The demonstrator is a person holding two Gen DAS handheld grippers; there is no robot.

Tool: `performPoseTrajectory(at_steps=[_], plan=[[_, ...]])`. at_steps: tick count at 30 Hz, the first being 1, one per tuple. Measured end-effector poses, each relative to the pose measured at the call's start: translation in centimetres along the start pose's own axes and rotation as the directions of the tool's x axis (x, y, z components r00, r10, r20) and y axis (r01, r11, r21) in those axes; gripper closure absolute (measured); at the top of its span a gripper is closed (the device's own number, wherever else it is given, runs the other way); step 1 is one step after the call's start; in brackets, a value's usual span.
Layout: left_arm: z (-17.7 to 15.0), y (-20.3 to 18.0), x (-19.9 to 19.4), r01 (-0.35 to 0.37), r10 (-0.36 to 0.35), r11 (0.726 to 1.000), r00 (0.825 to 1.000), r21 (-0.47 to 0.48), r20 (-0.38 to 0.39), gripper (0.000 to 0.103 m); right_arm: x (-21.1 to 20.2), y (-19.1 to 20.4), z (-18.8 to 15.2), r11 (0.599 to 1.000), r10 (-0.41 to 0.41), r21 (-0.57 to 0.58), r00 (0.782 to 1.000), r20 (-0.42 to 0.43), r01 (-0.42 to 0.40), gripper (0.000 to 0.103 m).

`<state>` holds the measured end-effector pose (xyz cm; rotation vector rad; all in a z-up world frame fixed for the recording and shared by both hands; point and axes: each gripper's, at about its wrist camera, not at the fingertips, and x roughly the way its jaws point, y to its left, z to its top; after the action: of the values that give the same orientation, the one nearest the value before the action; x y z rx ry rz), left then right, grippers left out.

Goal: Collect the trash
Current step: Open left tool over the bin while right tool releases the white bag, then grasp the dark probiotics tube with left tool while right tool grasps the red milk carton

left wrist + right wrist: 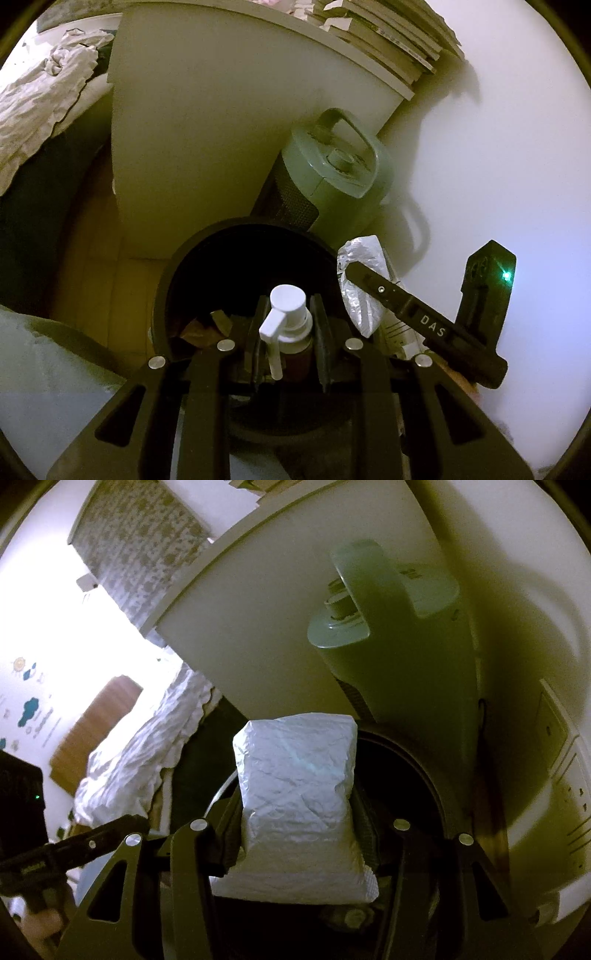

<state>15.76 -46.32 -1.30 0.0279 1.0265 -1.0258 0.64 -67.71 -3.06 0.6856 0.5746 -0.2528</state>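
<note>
In the left wrist view, my left gripper is shut on a brown spray bottle with a white pump head. It holds the bottle upright over the mouth of a round black bin. Brown scraps lie inside the bin. To the right, my right gripper holds a crinkled silver pouch beside the bin's rim. In the right wrist view the pouch fills the gap between the right gripper's fingers, above the near side of the bin.
A green heater with a carry handle stands just behind the bin, against a white cabinet panel topped with stacked books. A bed with rumpled white sheets lies left. The white wall closes the right side.
</note>
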Motion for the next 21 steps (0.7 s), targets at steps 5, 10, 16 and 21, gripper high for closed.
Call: performPoseTrajectory(at_steps=[5, 10, 16, 21], plan=[[0.2, -0.1, -0.3, -0.017, 0.017, 1.000, 1.000, -0.015, 0.000, 0.072, -0.1, 0.2, -0.1, 1.000, -0.017, 0.020, 1.000, 0.025, 0.017, 0.028], [0.3, -0.5, -2.3, -0.035, 0.035, 0.999, 0.999, -0.021, 0.037, 0.042, -0.3, 0.2, -0.1, 0.999, -0.028, 0.024, 0.999, 0.047, 0.027, 0.024], [-0.7, -1.4, -7.3, -0.026, 0.032, 0.997, 0.996, -0.073, 0.086, 0.042, 0.0, 0.5, -0.2, 1.000, -0.027, 0.017, 0.999, 0.044, 0.026, 0.024], [-4.2, -2.7, -14.7, -0.042, 0.055, 0.996, 0.983, -0.073, 0.177, 0.026, 0.2, 1.7, -1.0, 1.000, -0.005, -0.027, 1.000, 0.017, 0.006, 0.024]])
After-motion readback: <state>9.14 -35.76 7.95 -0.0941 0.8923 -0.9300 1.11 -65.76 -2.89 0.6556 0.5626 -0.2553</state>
